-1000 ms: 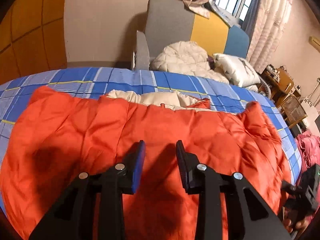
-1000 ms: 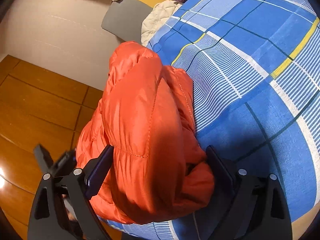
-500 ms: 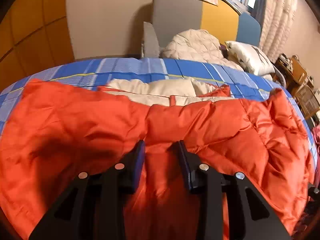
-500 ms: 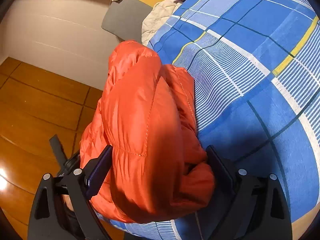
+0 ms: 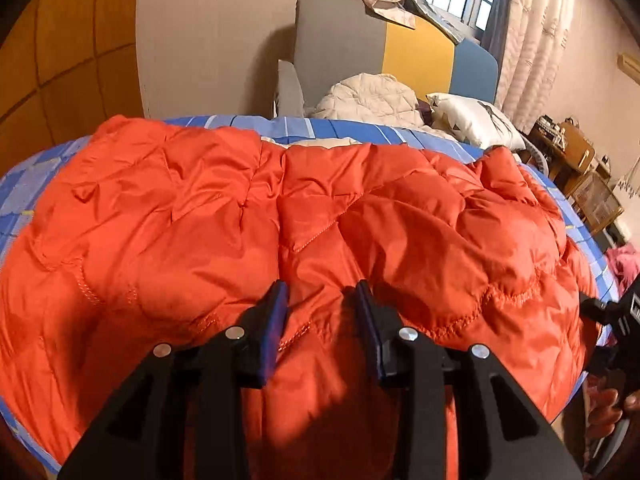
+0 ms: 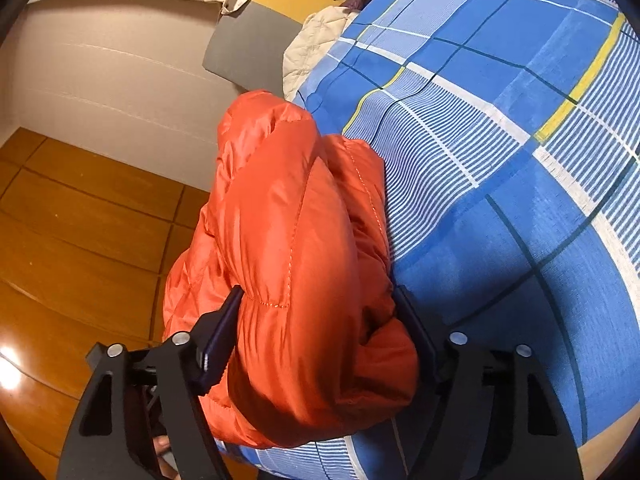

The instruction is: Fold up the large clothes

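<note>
An orange quilted down jacket [image 5: 304,232] lies spread across the blue checked bed [image 5: 24,184], a strip of its cream lining showing at the far edge. My left gripper [image 5: 322,304] presses into the jacket's near part with a fold of orange fabric between its fingers. In the right wrist view the jacket's bunched end [image 6: 292,240] lies at the bed's edge [image 6: 500,240]. My right gripper [image 6: 320,316] has its jaws wide apart around that thick bundle, both pads against it.
A grey, yellow and blue headboard [image 5: 384,52] stands behind the bed with a cream quilt [image 5: 372,100] and a white pillow [image 5: 476,124]. Wooden floor [image 6: 80,240] lies beside the bed. Wooden furniture [image 5: 576,160] stands at the right.
The left gripper has pushed forward over the jacket, and the orange fabric now covers most of the cream lining. The right gripper has stayed around the bundle.
</note>
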A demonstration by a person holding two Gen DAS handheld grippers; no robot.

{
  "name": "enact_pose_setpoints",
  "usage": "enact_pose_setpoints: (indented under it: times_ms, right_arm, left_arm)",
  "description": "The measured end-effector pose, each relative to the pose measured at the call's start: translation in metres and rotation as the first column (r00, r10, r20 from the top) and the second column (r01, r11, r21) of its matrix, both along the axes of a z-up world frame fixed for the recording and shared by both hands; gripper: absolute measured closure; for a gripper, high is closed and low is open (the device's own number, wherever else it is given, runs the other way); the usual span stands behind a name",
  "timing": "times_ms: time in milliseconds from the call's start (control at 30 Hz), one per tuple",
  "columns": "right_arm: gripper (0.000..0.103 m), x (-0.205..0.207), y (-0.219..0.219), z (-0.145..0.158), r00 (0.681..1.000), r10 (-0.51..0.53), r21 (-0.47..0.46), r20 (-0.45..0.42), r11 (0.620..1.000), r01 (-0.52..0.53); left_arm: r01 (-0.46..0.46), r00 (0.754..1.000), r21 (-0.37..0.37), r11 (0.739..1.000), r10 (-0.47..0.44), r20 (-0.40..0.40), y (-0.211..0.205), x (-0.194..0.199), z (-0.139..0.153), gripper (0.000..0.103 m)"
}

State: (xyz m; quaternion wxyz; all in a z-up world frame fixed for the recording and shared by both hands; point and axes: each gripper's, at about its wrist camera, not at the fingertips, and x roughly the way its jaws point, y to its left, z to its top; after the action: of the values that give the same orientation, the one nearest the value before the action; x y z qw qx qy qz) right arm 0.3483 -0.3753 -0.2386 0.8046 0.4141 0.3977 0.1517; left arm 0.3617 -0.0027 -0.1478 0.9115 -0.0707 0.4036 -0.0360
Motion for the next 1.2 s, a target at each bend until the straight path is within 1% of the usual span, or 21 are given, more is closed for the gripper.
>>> enact_pose_setpoints:
  times_ms: [33, 100, 167, 200, 267, 333, 500, 633, 733, 800, 833, 933, 1033, 1100, 1133, 1200]
  right_arm:
    - [0.039, 0.000, 0.002, 0.002, 1.000, 0.003, -0.012, 0.003, 1.000, -0.003]
    - [0.043, 0.000, 0.004, 0.007, 1.000, 0.007, -0.026, 0.011, 1.000, -0.007]
    - [0.046, 0.000, 0.005, 0.010, 1.000, 0.012, -0.033, 0.015, 0.999, -0.011]
    - [0.049, -0.001, 0.006, 0.013, 1.000, 0.013, -0.038, 0.019, 0.999, -0.013]
    - [0.053, -0.002, 0.009, 0.019, 0.999, 0.019, -0.054, 0.032, 0.998, -0.017]
    - [0.060, -0.002, 0.012, 0.026, 0.998, 0.028, -0.059, 0.048, 0.998, -0.025]
    - [0.071, -0.005, 0.020, 0.044, 0.994, 0.050, -0.072, 0.093, 0.996, -0.043]
    - [0.077, -0.012, 0.034, 0.074, 0.983, 0.095, -0.098, 0.158, 0.992, -0.080]
    - [0.079, -0.016, 0.065, 0.114, 0.956, 0.174, -0.146, 0.236, 0.979, -0.142]
    - [0.080, -0.017, 0.087, 0.133, 0.936, 0.224, -0.172, 0.270, 0.968, -0.182]
    - [0.080, -0.017, 0.101, 0.142, 0.924, 0.255, -0.195, 0.284, 0.959, -0.205]
    - [0.081, -0.014, 0.131, 0.158, 0.903, 0.314, -0.231, 0.292, 0.940, -0.252]
    - [0.081, -0.012, 0.147, 0.166, 0.898, 0.335, -0.257, 0.285, 0.929, -0.265]
    - [0.082, -0.012, 0.152, 0.170, 0.898, 0.336, -0.267, 0.283, 0.927, -0.263]
    - [0.082, -0.010, 0.155, 0.172, 0.899, 0.336, -0.272, 0.281, 0.926, -0.261]
    - [0.082, -0.009, 0.155, 0.173, 0.903, 0.330, -0.285, 0.276, 0.925, -0.251]
  left_arm:
    - [0.005, 1.000, 0.007, 1.000, -0.005, 0.000, -0.002, 0.001, -0.001, 0.069]
    - [0.017, 1.000, 0.037, 0.999, -0.017, -0.003, -0.007, 0.002, -0.007, 0.069]
    - [0.010, 1.000, 0.029, 1.000, -0.009, -0.008, -0.008, 0.003, -0.011, 0.069]
    - [0.005, 1.000, 0.026, 1.000, -0.005, -0.008, -0.008, 0.003, -0.013, 0.069]
    - [0.006, 1.000, 0.041, 0.999, -0.006, -0.005, -0.010, 0.006, -0.017, 0.069]
    - [0.004, 1.000, 0.046, 0.999, -0.004, -0.008, -0.010, 0.007, -0.020, 0.069]
    - [0.012, 1.000, 0.041, 0.999, -0.012, -0.012, -0.010, 0.007, -0.024, 0.069]
    - [0.015, 1.000, 0.004, 1.000, -0.015, -0.018, -0.005, 0.011, -0.028, 0.069]
    - [0.014, 1.000, -0.035, 0.999, -0.015, -0.018, -0.002, 0.011, -0.032, 0.069]
    - [0.013, 1.000, -0.068, 0.998, -0.014, -0.020, 0.002, 0.012, -0.034, 0.070]
    - [0.013, 1.000, -0.077, 0.997, -0.015, -0.021, 0.004, 0.011, -0.035, 0.070]
    - [0.018, 0.999, -0.100, 0.995, -0.021, -0.024, 0.007, 0.011, -0.036, 0.070]
    - [0.033, 0.999, -0.122, 0.992, -0.036, -0.027, 0.011, 0.011, -0.035, 0.071]
    - [0.041, 0.999, -0.142, 0.989, -0.045, -0.027, 0.016, 0.008, -0.030, 0.073]
    - [0.044, 0.999, -0.157, 0.987, -0.048, -0.025, 0.021, 0.004, -0.025, 0.074]
    - [0.060, 0.998, -0.171, 0.983, -0.059, 0.011, 0.034, -0.010, -0.006, 0.074]
